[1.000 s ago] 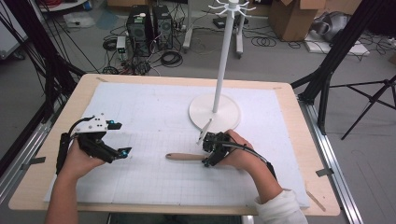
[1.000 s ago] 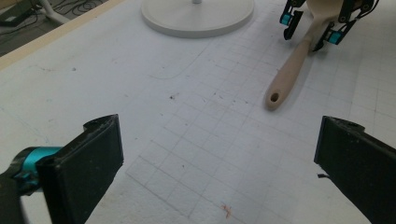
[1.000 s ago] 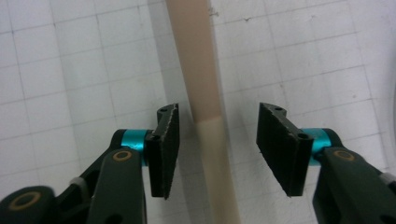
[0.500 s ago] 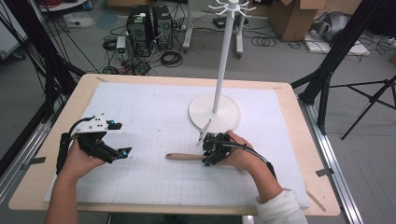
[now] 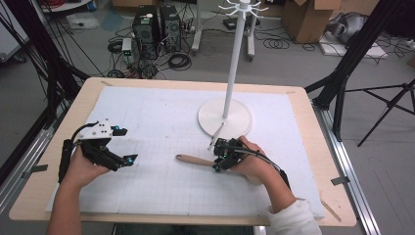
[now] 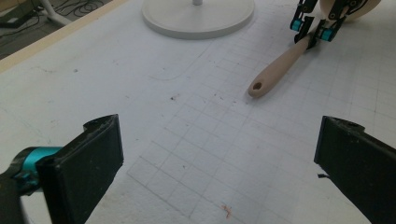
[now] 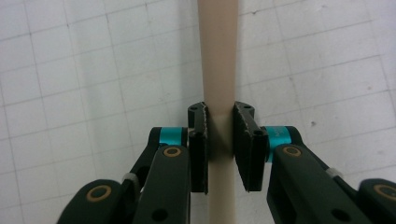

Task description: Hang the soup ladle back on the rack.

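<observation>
Because the wooden handle (image 7: 218,70) lying on the white mat (image 5: 161,117) near the stand base (image 5: 225,117) looks light, stiff and smooth, I keep my right gripper (image 7: 219,144) clenched across its middle, while my left gripper (image 6: 219,158) hangs released.

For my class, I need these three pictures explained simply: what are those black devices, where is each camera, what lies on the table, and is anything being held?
No robot here: a person holds a hand-operated two-jaw gripper in each hand. The high view looks down from above the table; the other two come from cameras riding on each gripper, looking along its black jaws. On the white gridded mat stand a white hook stand and lies a wooden handle with a hole in its end. The right gripper has its jaws closed on that handle, which rests on the mat. The left gripper is wide open, holding nothing, off to the left.
</observation>
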